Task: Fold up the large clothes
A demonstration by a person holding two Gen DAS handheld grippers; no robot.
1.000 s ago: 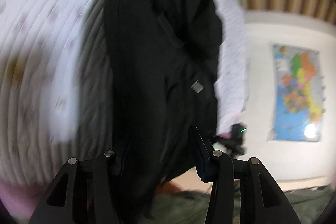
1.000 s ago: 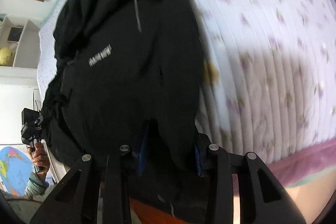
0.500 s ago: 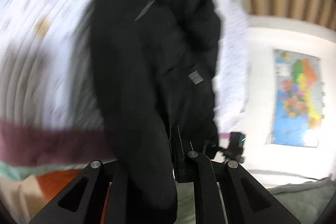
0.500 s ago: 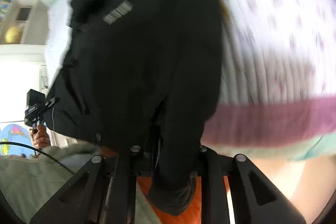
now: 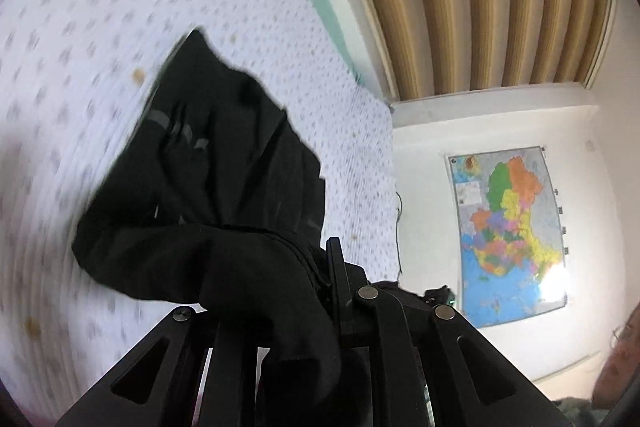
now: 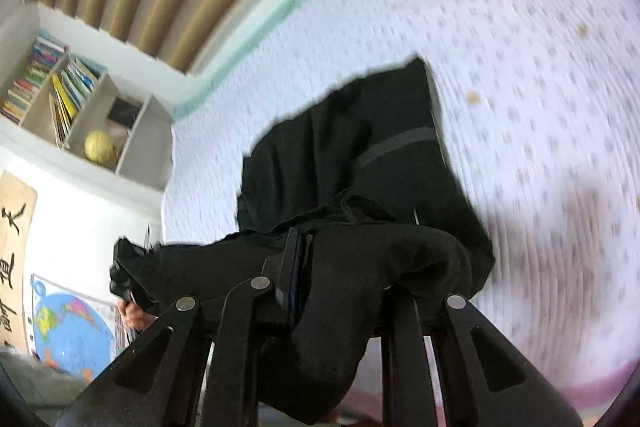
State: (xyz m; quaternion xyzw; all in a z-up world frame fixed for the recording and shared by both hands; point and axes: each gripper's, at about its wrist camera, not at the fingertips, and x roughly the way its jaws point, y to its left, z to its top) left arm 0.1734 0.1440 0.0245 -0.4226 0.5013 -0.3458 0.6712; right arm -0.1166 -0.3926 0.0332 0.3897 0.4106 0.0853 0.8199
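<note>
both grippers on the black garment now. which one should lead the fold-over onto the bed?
Marginal, probably left. The left gripper and right gripper are each shut on the black garment, lifted off the bedspread. Left shows more free cloth ahead.

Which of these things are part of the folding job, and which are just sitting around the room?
Part of the job:
black jacket
left gripper, shut on it
right gripper, shut on it
bed underneath

Just around:
wall map
bookshelf
yellow ball
globe poster

Matt black cloth jacket (image 5: 224, 211); quilted, seemingly cotton bedspread (image 5: 100, 7).
</note>
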